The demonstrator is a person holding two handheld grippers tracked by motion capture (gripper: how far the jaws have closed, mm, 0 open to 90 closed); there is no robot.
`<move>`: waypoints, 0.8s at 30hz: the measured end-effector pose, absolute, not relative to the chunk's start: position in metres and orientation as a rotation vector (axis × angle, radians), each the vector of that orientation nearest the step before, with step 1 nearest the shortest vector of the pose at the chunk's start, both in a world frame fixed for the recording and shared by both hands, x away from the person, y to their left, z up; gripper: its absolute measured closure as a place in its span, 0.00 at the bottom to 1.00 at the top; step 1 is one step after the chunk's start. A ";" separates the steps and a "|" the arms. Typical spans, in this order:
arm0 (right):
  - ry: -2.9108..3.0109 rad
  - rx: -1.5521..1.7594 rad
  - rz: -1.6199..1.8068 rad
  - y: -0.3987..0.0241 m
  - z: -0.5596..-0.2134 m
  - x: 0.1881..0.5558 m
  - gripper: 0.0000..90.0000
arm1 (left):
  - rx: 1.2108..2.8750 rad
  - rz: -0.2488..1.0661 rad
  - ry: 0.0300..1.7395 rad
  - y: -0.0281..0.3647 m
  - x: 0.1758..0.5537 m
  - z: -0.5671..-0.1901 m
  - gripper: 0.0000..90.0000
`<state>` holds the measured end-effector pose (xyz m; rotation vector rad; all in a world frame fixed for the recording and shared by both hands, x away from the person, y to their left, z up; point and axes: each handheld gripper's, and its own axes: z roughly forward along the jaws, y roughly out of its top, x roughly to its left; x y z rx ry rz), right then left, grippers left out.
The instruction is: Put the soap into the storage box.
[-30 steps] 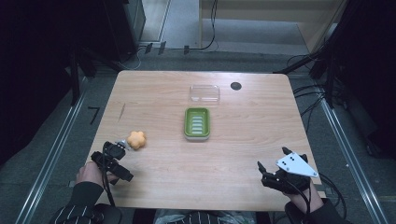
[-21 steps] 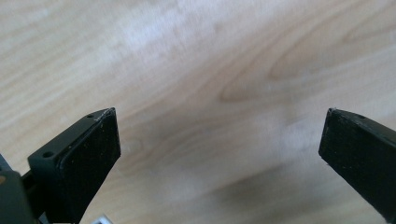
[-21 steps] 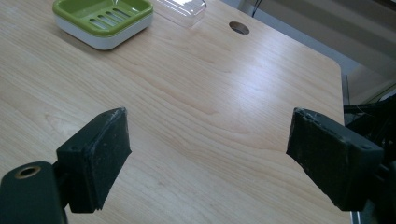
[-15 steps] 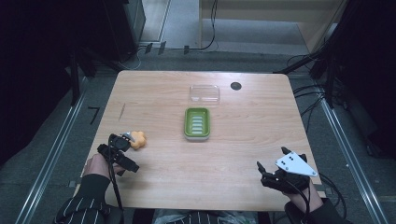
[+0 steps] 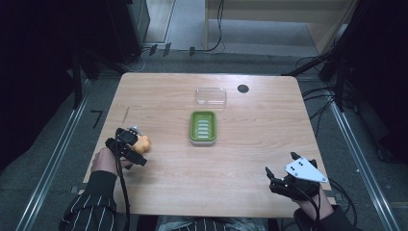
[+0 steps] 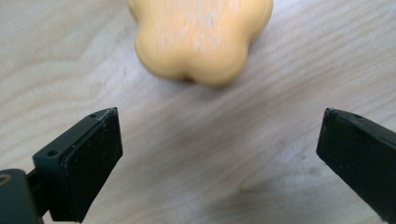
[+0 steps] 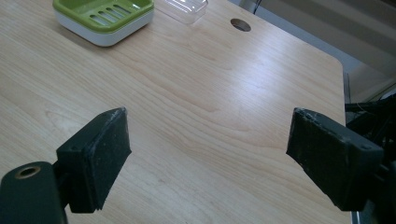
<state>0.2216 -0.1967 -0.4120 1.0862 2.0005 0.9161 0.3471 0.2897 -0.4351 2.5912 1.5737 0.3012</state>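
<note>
An orange, flower-shaped soap (image 5: 143,143) lies on the wooden table (image 5: 250,139) near its left edge. My left gripper (image 5: 129,139) hovers right at it, tilted down. In the left gripper view the soap (image 6: 201,39) sits just beyond the two wide-apart jaws, and the left gripper (image 6: 219,140) is open with bare wood between its fingers. A green soap dish (image 5: 203,127) with a slotted tray rests mid-table. My right gripper (image 5: 281,178) stands open at the front right corner; in its own view the right gripper (image 7: 208,140) frames empty wood.
A clear plastic lid (image 5: 210,96) lies behind the green dish, and a round cable hole (image 5: 243,88) is beside it. The dish (image 7: 103,16), lid (image 7: 184,8) and hole (image 7: 240,24) appear far off in the right gripper view. Dark equipment and cables surround the table.
My left gripper has moved forward and right, from the table's front left edge up to the orange soap. The right gripper has stayed put.
</note>
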 end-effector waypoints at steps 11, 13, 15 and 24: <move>1.998 1.101 0.922 -0.198 -0.412 0.222 0.15 | 2.591 0.304 1.533 0.286 0.369 -0.437 0.05; 2.001 1.098 0.921 -0.198 -0.412 0.222 0.15 | 2.600 0.303 1.528 0.285 0.372 -0.439 0.06; 2.002 1.100 0.919 -0.198 -0.412 0.222 0.15 | 2.596 0.316 1.528 0.285 0.375 -0.439 0.12; 2.002 1.105 0.920 -0.198 -0.412 0.222 0.15 | 2.612 0.314 1.519 0.288 0.380 -0.443 0.27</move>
